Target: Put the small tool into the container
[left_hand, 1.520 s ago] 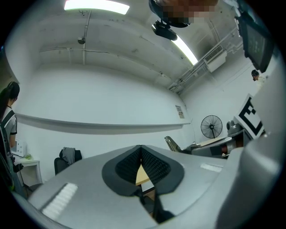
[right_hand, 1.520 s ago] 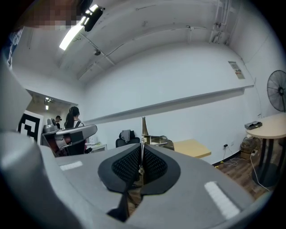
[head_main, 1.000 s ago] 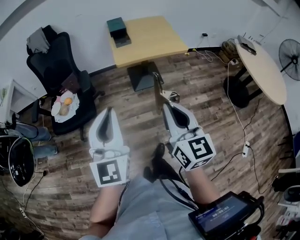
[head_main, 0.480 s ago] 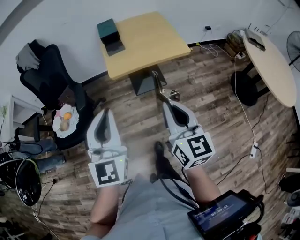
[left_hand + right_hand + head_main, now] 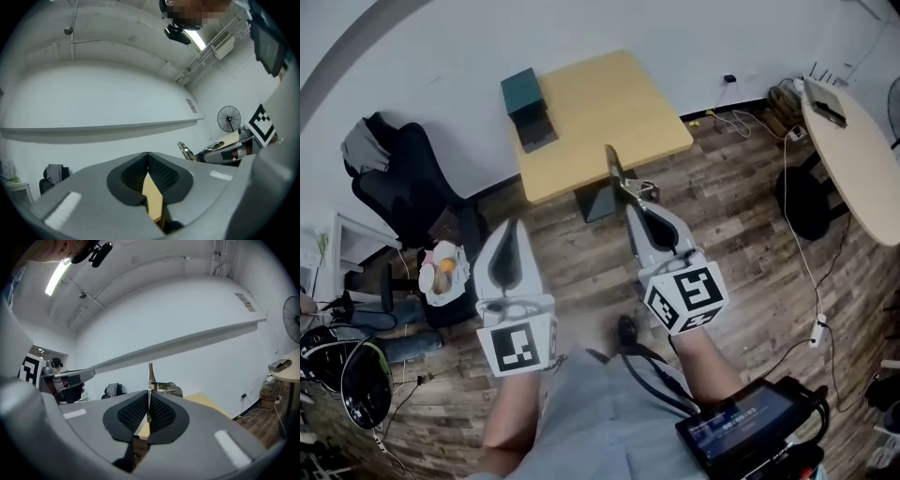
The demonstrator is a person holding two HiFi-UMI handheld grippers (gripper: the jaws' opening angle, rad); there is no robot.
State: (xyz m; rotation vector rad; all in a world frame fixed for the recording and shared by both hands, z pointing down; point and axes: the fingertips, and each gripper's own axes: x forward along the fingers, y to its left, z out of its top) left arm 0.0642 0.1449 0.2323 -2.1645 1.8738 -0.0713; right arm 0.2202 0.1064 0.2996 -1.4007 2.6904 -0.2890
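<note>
Silvery metal makes up the small tool (image 5: pixel 616 173), a thin flat strip with a shiny bracket-like part at its base. It is pinched edge-on between the pressed-together pads of the right gripper (image 5: pixel 632 202) and is carried in the air, well apart from the container (image 5: pixel 522 92). The left gripper (image 5: pixel 514 225) is held beside it, jaws pressed together on nothing. Compared with a second ago, the square light-wood table (image 5: pixel 609 103) is seen lower and nearer in the head view, so that the tool's tip now overlaps its front edge, and the black chair (image 5: pixel 412 183) is seen lower at the left. The dark teal container rests at the table's left edge near a white wall (image 5: pixel 431 47), above a wood-plank floor (image 5: pixel 741 234). A round table (image 5: pixel 853 155) is seen at the right.
</note>
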